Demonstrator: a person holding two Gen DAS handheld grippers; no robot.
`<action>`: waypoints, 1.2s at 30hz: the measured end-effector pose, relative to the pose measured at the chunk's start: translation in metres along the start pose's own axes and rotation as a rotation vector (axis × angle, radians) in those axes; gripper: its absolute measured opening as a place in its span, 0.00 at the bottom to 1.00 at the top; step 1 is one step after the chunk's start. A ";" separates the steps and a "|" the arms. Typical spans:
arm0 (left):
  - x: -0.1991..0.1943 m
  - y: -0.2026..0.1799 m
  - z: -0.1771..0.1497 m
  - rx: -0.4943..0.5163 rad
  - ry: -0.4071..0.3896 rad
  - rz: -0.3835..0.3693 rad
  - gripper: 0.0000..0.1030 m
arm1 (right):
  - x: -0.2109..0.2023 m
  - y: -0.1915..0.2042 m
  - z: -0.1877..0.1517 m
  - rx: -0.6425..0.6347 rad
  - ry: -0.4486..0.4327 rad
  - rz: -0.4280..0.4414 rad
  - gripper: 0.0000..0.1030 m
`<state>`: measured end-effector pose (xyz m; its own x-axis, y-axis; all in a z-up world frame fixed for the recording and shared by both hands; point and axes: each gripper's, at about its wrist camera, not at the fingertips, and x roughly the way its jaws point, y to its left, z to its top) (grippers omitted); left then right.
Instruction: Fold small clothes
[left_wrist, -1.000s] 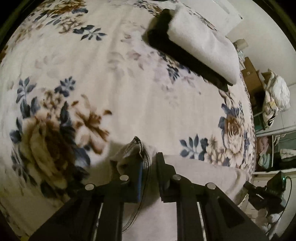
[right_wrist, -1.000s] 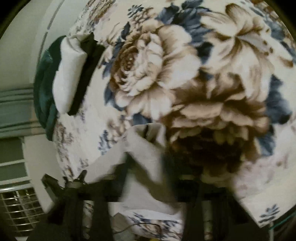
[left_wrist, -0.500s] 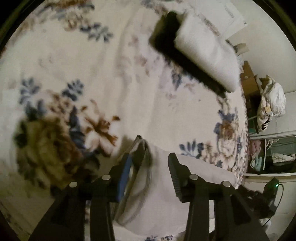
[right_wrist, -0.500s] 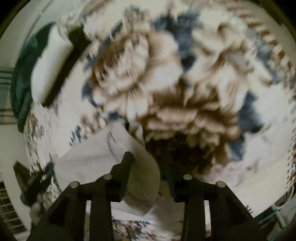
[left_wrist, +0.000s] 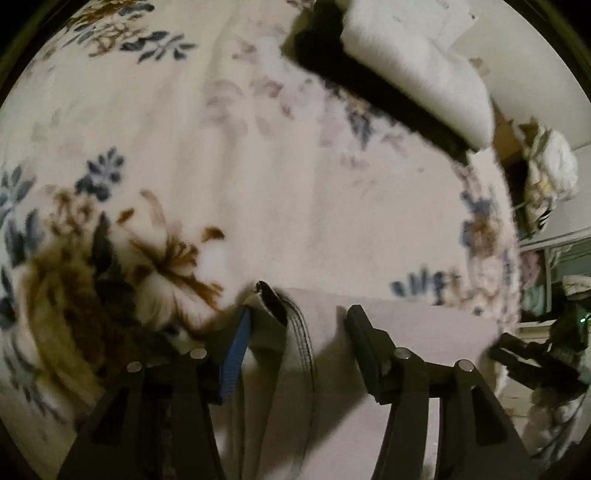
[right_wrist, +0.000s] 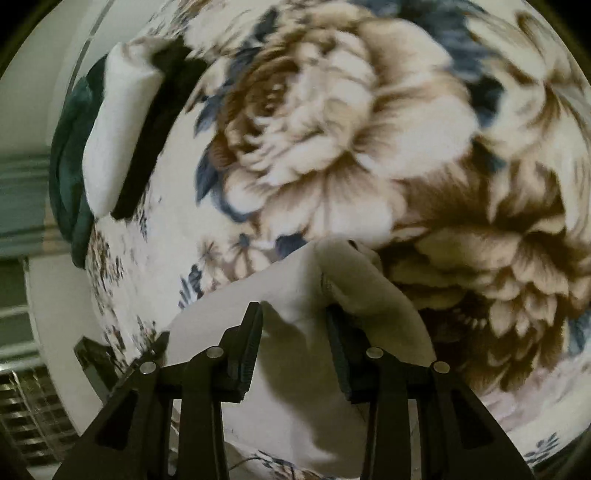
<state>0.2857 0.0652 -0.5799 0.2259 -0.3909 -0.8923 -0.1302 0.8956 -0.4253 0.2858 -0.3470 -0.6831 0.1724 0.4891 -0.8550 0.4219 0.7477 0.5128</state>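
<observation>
Left gripper (left_wrist: 297, 328) and right gripper (right_wrist: 293, 325) both stood apart over pale garment (left_wrist: 388, 332) on bed (left_wrist: 258, 166); no legible writing.

A: The blanket (right_wrist: 332, 147) looks plush, a fuzzy matt fleece. The pale garment (left_wrist: 406, 332)?

B: Smooth matt knit cloth, stitched hem. Left gripper (left_wrist: 295, 332) is matt black plastic with shiny metal pins; one pad (left_wrist: 234, 354) is blue, possibly rubber, though blurred

A: Right gripper (right_wrist: 293, 332)?

B: Same plastic, ridged pads
</observation>
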 end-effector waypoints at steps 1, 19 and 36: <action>-0.015 0.003 -0.002 -0.030 -0.017 -0.033 0.49 | -0.007 0.005 -0.004 -0.019 -0.007 0.005 0.43; 0.011 0.034 -0.031 -0.189 0.097 -0.327 0.67 | 0.024 -0.073 -0.024 0.059 0.149 0.252 0.69; -0.084 -0.039 0.045 -0.010 -0.074 -0.237 0.21 | -0.047 0.034 0.005 -0.002 0.015 0.232 0.19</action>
<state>0.3150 0.0722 -0.4813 0.3214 -0.5731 -0.7538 -0.0745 0.7783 -0.6235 0.2958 -0.3471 -0.6257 0.2513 0.6547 -0.7129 0.3703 0.6154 0.6958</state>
